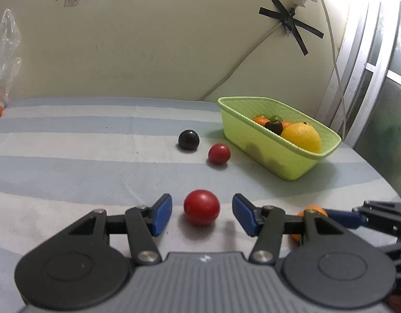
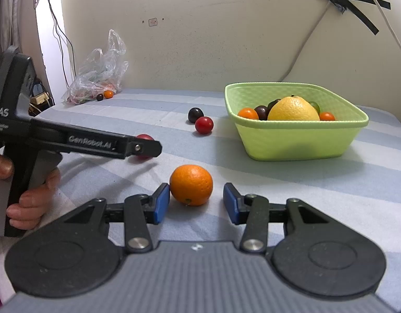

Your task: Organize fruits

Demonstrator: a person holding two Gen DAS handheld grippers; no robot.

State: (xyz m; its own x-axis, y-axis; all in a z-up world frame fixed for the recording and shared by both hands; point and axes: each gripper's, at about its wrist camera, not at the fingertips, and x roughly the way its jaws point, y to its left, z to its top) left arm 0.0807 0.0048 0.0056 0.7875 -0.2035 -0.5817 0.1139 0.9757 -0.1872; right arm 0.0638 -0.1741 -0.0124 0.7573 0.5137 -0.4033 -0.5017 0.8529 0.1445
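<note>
A red round fruit (image 1: 201,207) lies on the striped cloth between the blue pads of my left gripper (image 1: 202,215), which is open with a gap on both sides. In the right wrist view an orange (image 2: 191,184) sits between the pads of my right gripper (image 2: 196,204). That gripper is open too: the left pad is close against the orange and the right pad stands clear. The green basket (image 1: 252,143) (image 2: 291,140) stands at the right rear. It holds a large yellow citrus (image 2: 293,109) and several small fruits.
A dark plum (image 1: 189,139) and a small red fruit (image 1: 219,153) lie loose left of the basket. A clear plastic bag (image 2: 98,75) with fruit beside it sits at the far left by the wall. A hand (image 2: 30,195) grips the left tool. Cables hang on the wall.
</note>
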